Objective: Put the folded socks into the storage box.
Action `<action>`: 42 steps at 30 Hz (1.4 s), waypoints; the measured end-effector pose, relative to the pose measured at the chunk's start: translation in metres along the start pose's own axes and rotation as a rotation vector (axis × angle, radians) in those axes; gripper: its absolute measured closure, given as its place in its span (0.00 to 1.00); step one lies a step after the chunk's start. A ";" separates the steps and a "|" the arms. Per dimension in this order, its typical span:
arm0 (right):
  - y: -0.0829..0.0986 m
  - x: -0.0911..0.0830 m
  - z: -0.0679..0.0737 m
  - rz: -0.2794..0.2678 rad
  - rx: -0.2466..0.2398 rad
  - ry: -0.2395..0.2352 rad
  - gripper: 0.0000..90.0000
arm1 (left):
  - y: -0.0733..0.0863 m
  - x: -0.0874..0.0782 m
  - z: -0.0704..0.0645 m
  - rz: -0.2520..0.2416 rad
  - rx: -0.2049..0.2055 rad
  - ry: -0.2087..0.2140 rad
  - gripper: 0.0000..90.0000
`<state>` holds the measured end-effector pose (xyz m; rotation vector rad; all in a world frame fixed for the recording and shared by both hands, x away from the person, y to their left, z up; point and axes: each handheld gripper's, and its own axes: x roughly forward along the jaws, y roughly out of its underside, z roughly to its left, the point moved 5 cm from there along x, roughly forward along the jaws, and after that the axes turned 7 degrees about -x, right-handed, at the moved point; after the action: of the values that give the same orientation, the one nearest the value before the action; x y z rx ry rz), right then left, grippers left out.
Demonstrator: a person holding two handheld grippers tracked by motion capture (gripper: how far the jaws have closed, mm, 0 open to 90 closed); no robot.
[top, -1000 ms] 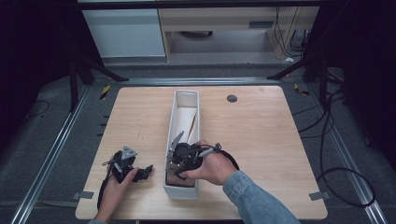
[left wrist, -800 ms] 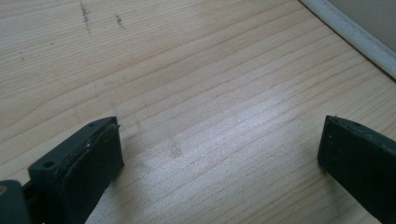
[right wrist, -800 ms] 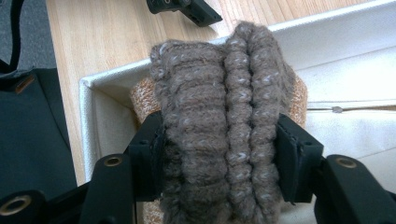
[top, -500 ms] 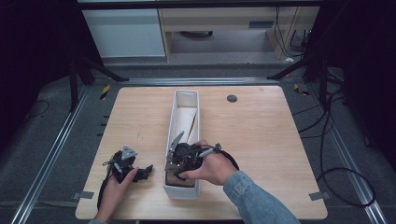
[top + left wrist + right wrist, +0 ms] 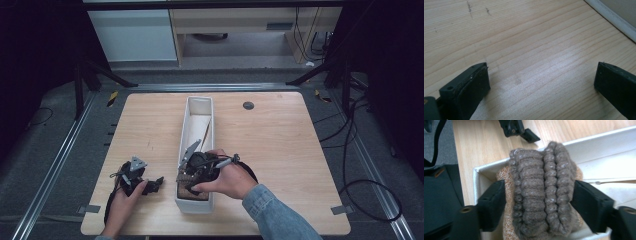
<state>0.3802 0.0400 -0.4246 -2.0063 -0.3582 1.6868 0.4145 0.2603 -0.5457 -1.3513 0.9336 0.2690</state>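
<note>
Pale wood bench [image 5: 280,150] on a dark floor with metal rails either side; one long white tray [image 5: 186,127] lies on it, long axis running 12 to 6 o'clock down the bench's middle. One knitted item, a brown ribbed sock cuff or similar woollen piece [image 5: 541,192], sits at the tray's 6 o'clock end. Right tool [image 5: 192,175] is over that end, its jaws clamped on the knit from both sides, ribs running along the jaws' line; in the right gripper view the wool bulges between the two black pads and an orange-tan knit layer shows beneath. Left tool [image 5: 150,184] rests on the bench at 9 o'clock of the tray's near end, just beside it, jaws wide apart with bare wood between them; tray wall [image 5: 614,17] shows at the upper right of its view. Count: two tools, one tray, one woollen bundle, one dark round disc [image 5: 248,105] set in the bench at 1 o'clock. Judgement: right hand holds the piece; any lift goes straight up, clear of the tray walls.
</note>
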 end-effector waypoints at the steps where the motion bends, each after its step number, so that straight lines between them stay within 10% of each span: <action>1: 0.000 -0.002 0.000 -0.004 0.001 0.001 0.25 | 0.000 0.000 0.000 0.000 0.000 0.000 0.00; 11: -0.001 -0.018 -0.001 -0.041 0.011 0.013 0.17 | 0.000 0.000 0.000 -0.001 0.000 0.000 0.00; 28: 0.006 -0.039 -0.011 -0.096 0.043 0.064 0.30 | 0.000 0.000 0.000 0.002 0.002 0.000 0.00; 42: 0.009 -0.079 -0.031 -0.181 0.088 0.150 0.72 | 0.000 0.000 0.000 0.002 0.001 0.000 0.00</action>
<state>0.3931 -0.0127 -0.3589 -1.9585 -0.3931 1.4090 0.4143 0.2604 -0.5457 -1.3498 0.9352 0.2703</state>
